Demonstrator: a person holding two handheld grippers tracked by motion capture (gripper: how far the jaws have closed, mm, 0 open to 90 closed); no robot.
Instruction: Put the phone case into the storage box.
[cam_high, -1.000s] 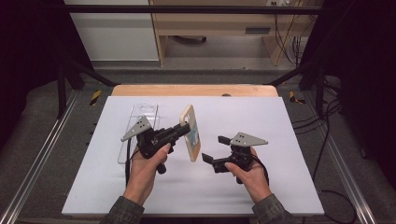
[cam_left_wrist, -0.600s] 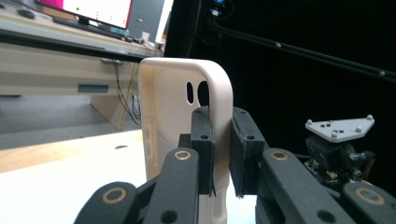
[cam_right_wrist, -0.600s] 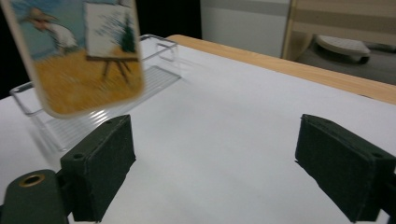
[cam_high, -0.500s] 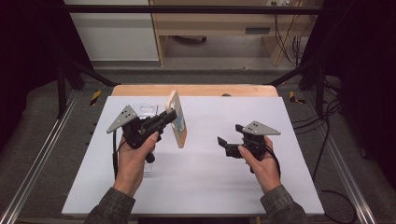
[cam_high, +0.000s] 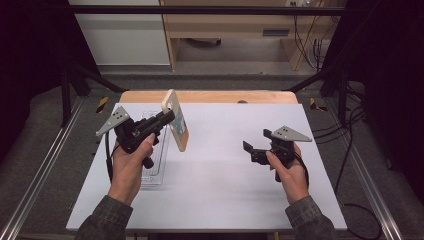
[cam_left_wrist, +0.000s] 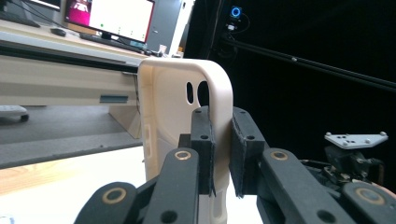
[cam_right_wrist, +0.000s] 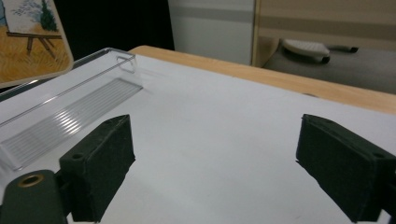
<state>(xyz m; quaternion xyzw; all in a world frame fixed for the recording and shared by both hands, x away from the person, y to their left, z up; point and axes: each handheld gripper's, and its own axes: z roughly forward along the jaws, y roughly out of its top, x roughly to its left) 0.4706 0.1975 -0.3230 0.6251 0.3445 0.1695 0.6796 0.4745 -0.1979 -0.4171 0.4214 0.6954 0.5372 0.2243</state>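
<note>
A beige phone case (cam_high: 178, 129) with a painted picture on its back stands on edge in the air over the table's left half. My left gripper (cam_high: 168, 118) is shut on it, and in the left gripper view the pads (cam_left_wrist: 203, 149) pinch the wall of the phone case (cam_left_wrist: 173, 102) near its camera holes. My right gripper (cam_high: 254, 148) hovers over the right half of the white table (cam_high: 220, 180), open. Its jaws have just been opening and nothing is between them in the right gripper view, where the right gripper (cam_right_wrist: 215, 172) looks across bare tabletop.
A clear plastic tray (cam_high: 153, 170) lies on the table under my left hand; the tray (cam_right_wrist: 70, 116) also lies ahead of the right gripper, with the phone case (cam_right_wrist: 28, 37) above it. A wooden strip (cam_high: 225, 96) borders the far edge. Metal rails run down both sides.
My left hand has carried the phone case left and toward the far side, slightly higher. My right hand has drifted right, away from the case.
</note>
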